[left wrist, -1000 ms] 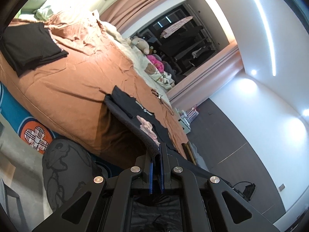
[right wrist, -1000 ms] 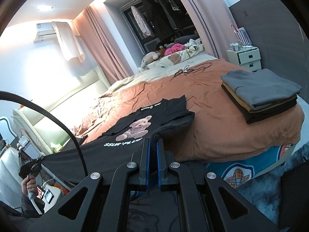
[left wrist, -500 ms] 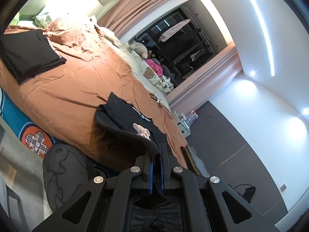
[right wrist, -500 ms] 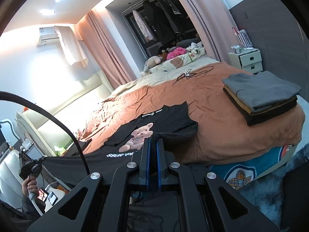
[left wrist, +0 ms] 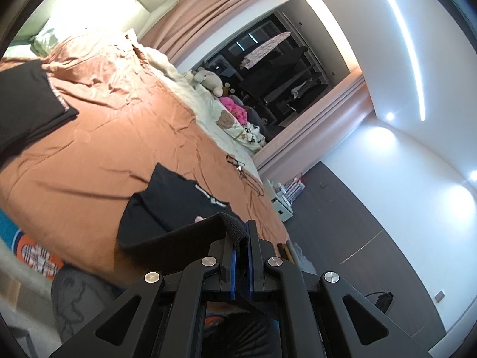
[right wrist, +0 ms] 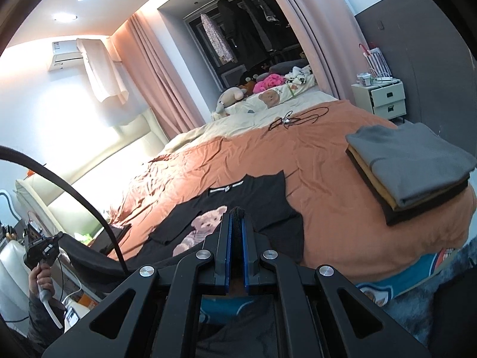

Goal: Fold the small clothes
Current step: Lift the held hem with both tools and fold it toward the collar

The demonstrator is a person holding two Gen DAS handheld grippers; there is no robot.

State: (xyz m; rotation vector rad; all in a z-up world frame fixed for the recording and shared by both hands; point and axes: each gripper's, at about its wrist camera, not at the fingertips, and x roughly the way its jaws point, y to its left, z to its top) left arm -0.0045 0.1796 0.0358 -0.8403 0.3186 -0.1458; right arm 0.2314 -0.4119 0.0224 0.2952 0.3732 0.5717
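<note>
Left claw: the left gripper, at the bottom centre of its frame, is clamped on a fold of the black T-shirt, the hem bunched between its blue pads.
Right claw: the right gripper, at the bottom centre of its frame, pinches another stretch of the same shirt's edge, dark cloth wedged between the fingers.
T-shirt: lies face up on the orange bedspread in the lower middle of the right view, collar toward the far side, teddy bear print showing just left of the fingers.
Folded pile: a stack of folded clothes, grey on top, sits at the right of the frame near the bed's edge, well apart from the shirt.
Background: stuffed toys at the far side of the bed; a cable on the bedspread.
</note>
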